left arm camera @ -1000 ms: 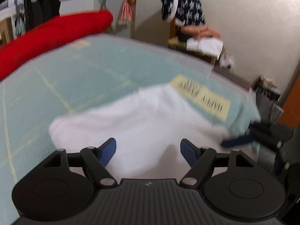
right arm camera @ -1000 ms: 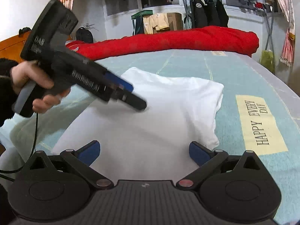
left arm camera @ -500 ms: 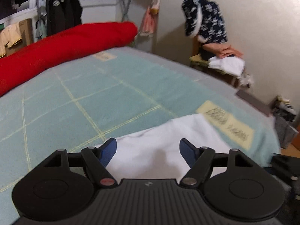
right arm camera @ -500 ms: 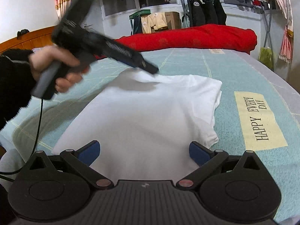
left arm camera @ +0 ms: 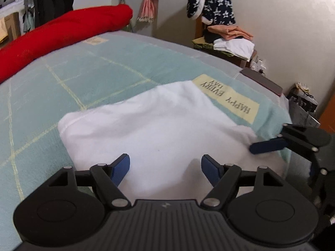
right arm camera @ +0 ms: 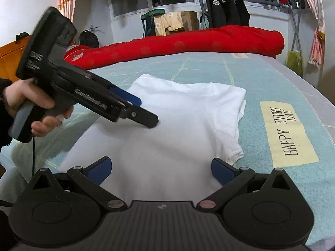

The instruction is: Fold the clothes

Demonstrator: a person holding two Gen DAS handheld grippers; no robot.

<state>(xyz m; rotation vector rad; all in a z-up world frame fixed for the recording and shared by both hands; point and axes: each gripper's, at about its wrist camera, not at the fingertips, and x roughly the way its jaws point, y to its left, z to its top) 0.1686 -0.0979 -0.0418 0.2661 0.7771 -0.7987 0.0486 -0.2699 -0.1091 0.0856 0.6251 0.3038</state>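
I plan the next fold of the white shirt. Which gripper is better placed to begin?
Probably the left gripper: open, over the white shirt's middle. The right gripper, open, sits at the near hem.

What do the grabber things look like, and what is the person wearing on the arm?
Each gripper is black ribbed plastic with two round discs, silver screws and blue finger pads. The left gripper has a pistol-style grey handle, white lettering along its side and a thin black cable hanging below. The hand holding it comes out of a black sleeve.

Bare blanket [left arm camera: 88,79] before red roll [left arm camera: 62,31]
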